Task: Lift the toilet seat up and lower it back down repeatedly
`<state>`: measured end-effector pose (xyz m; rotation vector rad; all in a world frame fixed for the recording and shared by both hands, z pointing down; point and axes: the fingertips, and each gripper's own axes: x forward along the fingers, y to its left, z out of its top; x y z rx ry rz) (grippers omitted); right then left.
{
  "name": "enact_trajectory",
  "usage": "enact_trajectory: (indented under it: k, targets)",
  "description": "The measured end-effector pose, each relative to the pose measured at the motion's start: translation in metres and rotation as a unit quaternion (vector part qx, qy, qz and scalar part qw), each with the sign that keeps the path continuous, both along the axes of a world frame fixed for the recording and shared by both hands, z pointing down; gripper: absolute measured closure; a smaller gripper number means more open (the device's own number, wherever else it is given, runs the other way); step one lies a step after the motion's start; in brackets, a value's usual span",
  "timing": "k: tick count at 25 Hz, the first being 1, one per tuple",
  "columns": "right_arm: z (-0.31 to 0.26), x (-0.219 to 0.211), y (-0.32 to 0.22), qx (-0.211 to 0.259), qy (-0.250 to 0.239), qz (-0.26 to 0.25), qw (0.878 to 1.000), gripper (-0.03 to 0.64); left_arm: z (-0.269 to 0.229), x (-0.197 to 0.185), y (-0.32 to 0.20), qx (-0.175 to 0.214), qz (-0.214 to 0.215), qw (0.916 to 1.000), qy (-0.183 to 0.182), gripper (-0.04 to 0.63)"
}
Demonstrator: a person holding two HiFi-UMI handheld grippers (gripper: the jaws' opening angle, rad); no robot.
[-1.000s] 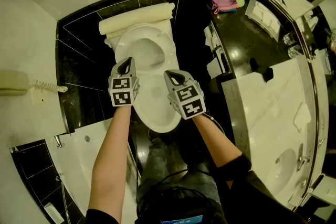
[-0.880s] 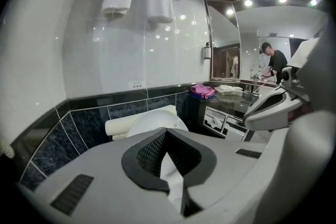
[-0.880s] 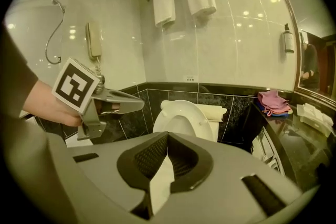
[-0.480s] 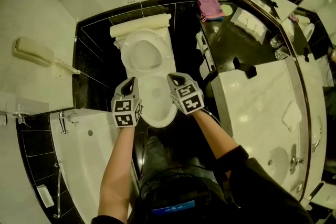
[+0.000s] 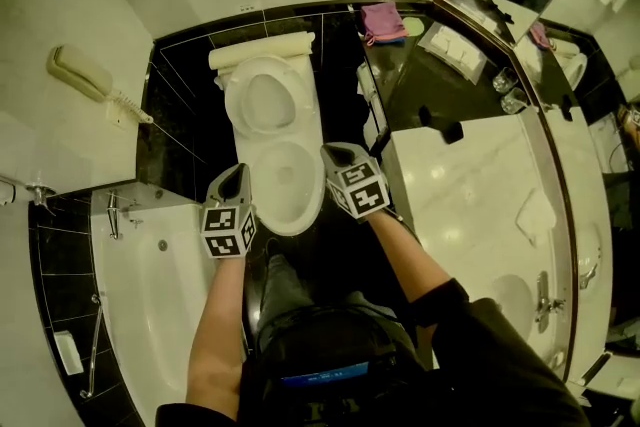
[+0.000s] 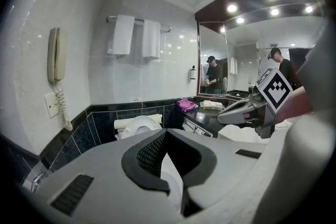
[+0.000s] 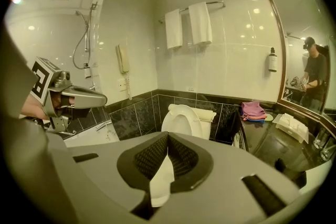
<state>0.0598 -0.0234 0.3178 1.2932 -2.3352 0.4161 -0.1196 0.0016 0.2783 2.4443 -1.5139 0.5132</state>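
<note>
The white toilet stands against the black tiled wall. Its seat (image 5: 264, 101) is raised and leans back on the tank, and the bowl (image 5: 284, 179) lies uncovered below it. My left gripper (image 5: 237, 171) hovers at the bowl's front left edge, apart from the seat, shut and holding nothing. My right gripper (image 5: 333, 153) is just off the bowl's right rim, also shut and holding nothing. In the right gripper view the upright seat (image 7: 181, 119) shows beyond the closed jaws (image 7: 168, 135). The left gripper view shows the seat (image 6: 139, 124) past its own closed jaws (image 6: 166, 132).
A white bathtub (image 5: 140, 295) fills the left side, with a wall phone (image 5: 85, 73) above it. To the right run a black counter (image 5: 440, 95) carrying a pink cloth (image 5: 383, 19) and a white marble vanity (image 5: 470, 205) under a mirror. Towels (image 7: 189, 23) hang on the wall above the toilet.
Both grippers have drawn back from over the bowl toward the person, the left one moving down and left off the rim. The seat has stayed raised. The head view now takes in more room.
</note>
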Motion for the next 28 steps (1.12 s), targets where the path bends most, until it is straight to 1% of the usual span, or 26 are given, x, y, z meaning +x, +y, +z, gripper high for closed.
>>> enact_trajectory:
  k: [2, 8, 11, 14, 16, 19, 21, 23, 24, 26, 28]
  targets:
    - [0.000, 0.003, 0.011, -0.001, 0.000, -0.002, 1.000, 0.600, 0.001, 0.001, 0.010, 0.000, -0.003, 1.0000, -0.005, 0.607]
    - [0.006, 0.009, 0.027, 0.000, 0.006, -0.009, 1.000, 0.600, 0.005, -0.002, 0.020, 0.002, -0.023, 0.9997, 0.005, 0.606]
    - [-0.004, 0.005, 0.027, 0.011, 0.011, -0.009, 1.000, 0.598, 0.008, -0.002, 0.019, -0.002, -0.021, 0.9998, 0.003, 0.606]
    - [-0.010, 0.000, 0.017, 0.017, 0.026, -0.005, 0.999, 0.597, 0.014, -0.003, 0.014, -0.010, -0.014, 0.9998, 0.001, 0.606]
    - [-0.009, -0.006, 0.004, 0.022, 0.041, -0.011, 0.999, 0.592, 0.019, -0.006, 0.006, -0.015, -0.010, 0.9998, 0.000, 0.606]
    - [-0.005, -0.023, -0.024, 0.025, 0.064, -0.034, 0.997, 0.550, 0.031, -0.012, -0.015, -0.023, -0.003, 0.9997, -0.001, 0.606]
    - [0.002, -0.036, -0.043, 0.018, 0.074, -0.052, 0.996, 0.509, 0.042, -0.016, -0.030, -0.033, 0.003, 0.9995, 0.000, 0.606]
    - [0.013, -0.047, -0.066, 0.010, 0.085, -0.066, 0.994, 0.452, 0.054, -0.020, -0.050, -0.042, 0.009, 0.9991, -0.001, 0.606]
    - [0.020, -0.052, -0.080, 0.008, 0.093, -0.072, 0.993, 0.438, 0.060, -0.022, -0.061, -0.045, 0.013, 0.9989, -0.002, 0.606]
    - [0.034, -0.061, -0.110, 0.005, 0.121, -0.081, 0.989, 0.418, 0.071, -0.026, -0.087, -0.048, 0.020, 0.9986, -0.005, 0.606]
    - [0.046, -0.068, -0.141, 0.010, 0.167, -0.097, 0.981, 0.413, 0.083, -0.029, -0.114, -0.048, 0.027, 0.9984, -0.008, 0.606]
